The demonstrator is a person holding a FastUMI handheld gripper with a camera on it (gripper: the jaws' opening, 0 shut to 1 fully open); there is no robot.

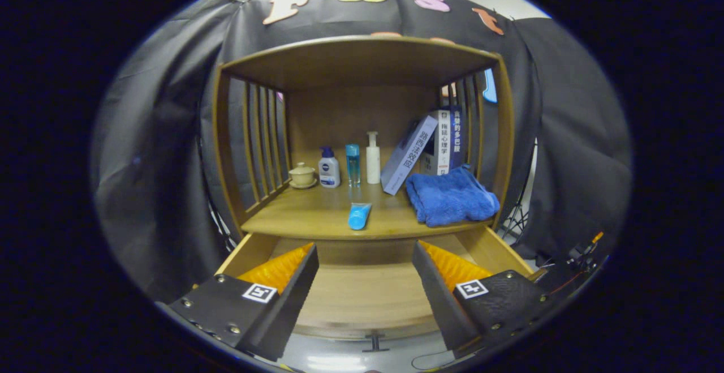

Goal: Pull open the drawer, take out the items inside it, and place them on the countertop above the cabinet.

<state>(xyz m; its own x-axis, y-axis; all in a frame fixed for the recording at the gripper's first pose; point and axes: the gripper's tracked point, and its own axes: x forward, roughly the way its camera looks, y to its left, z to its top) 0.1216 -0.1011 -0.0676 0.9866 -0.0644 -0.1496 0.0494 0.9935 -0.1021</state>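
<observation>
The wooden drawer (367, 296) is pulled open below the countertop (317, 214), and its bare wooden floor shows between my fingers. My gripper (365, 265) hangs open over the drawer with nothing between its fingers. A small blue tube (359, 215) lies on the countertop near its front edge, just beyond the fingers. A folded blue towel (451, 197) rests on the countertop to the right of the tube.
At the back of the countertop stand a lidded cup on a saucer (302, 175), a dark-capped bottle (328, 168), a blue bottle (352, 164) and a white pump bottle (373, 159). Books (424, 149) lean at the back right. Wooden slats (263, 135) wall both sides.
</observation>
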